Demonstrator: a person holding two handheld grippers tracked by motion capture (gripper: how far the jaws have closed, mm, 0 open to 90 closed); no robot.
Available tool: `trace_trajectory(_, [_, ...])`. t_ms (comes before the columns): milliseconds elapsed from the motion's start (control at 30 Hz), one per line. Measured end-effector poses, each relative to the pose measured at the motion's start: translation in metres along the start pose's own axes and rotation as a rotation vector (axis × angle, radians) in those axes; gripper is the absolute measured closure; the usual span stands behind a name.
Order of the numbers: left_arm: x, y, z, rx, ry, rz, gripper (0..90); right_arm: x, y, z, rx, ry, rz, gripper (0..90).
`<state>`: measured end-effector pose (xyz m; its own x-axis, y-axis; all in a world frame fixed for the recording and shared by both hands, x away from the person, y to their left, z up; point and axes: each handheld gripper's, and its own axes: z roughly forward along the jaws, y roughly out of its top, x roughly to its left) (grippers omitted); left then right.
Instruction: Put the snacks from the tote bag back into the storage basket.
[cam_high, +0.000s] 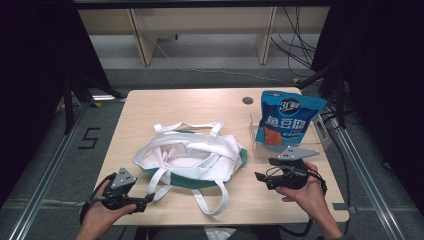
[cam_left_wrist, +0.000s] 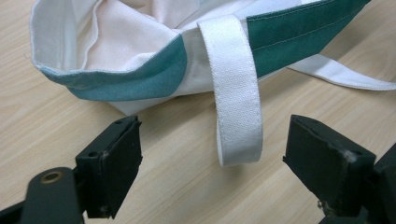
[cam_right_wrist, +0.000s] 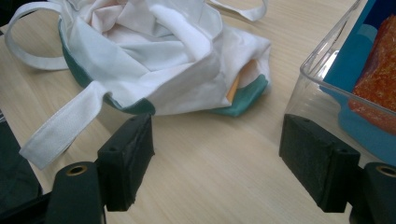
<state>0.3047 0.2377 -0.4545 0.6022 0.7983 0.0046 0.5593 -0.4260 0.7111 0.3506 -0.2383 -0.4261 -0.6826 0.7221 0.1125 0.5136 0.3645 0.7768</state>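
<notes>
1. white/green tote bag (cam_high: 192, 156) slumped mid-table (cam_high: 150, 107), straps trailing twd near edge.
2. left gripper (cam_left_wrist: 212, 154) at near-left corner, jaws wide apart, a strap (cam_left_wrist: 236, 93) betw them, untouched.
3. right gripper (cam_right_wrist: 217, 158) near right edge, jaws open, empty, beside clear bin (cam_high: 320, 141) w/ blue snack bag (cam_high: 287, 117).

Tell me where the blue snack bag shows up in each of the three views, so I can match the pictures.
High view: the blue snack bag stands upright in the clear bin at the table's far right.
Left gripper view: the snack bag is not in it.
Right gripper view: the bag fills the right edge, seen through the bin's wall.
Shared landmark: the white and green tote bag, also at top and upper left.
</notes>
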Motion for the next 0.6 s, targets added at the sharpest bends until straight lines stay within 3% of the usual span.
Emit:
trace_trajectory(67, [0.0, 0.0, 0.0, 0.005, 0.0, 0.003, 17.9, 0.001, -0.002, -0.002, 0.01, -0.003, 0.007, 25.5])
trace_trajectory(100, [0.0, 0.0, -0.001, 0.007, 0.007, 0.003, 17.9, -0.001, -0.003, -0.002, 0.007, -0.007, -0.014, 25.5])
trace_trajectory(133, [0.0, 0.0, 0.0, 0.005, 0.0, 0.003, 17.9, 0.001, -0.005, -0.003, 0.002, -0.011, 0.006, 25.5])
trace_trajectory(233, [-0.001, 0.0, 0.0, 0.006, 0.003, -0.013, 17.9, 0.001, -0.009, -0.005, 0.007, -0.023, 0.005, 25.1])
trace_trajectory(433, [0.0, -0.001, -0.001, 0.009, -0.006, 0.0, 17.9, 0.0, -0.019, -0.01, 0.031, -0.038, -0.014, 22.7])
trace_trajectory(467, [0.002, 0.0, -0.002, 0.023, -0.003, 0.03, 17.9, 0.003, -0.021, -0.011, 0.034, -0.043, 0.016, 21.3])
trace_trajectory(500, [0.002, 0.0, -0.002, 0.024, -0.004, 0.028, 17.8, 0.001, -0.023, -0.011, 0.043, -0.05, -0.012, 19.6])
trace_trajectory(533, [0.001, 0.0, -0.001, 0.015, -0.006, 0.019, 17.7, 0.002, -0.027, -0.012, 0.053, -0.054, 0.006, 19.0])
trace_trajectory(567, [0.002, 0.0, -0.001, 0.02, -0.008, 0.023, 17.7, 0.0, -0.03, -0.013, 0.051, -0.064, -0.016, 19.2])
trace_trajectory(600, [0.002, 0.0, -0.002, 0.024, -0.009, 0.027, 17.7, 0.0, -0.033, -0.015, 0.064, -0.067, -0.007, 19.1])
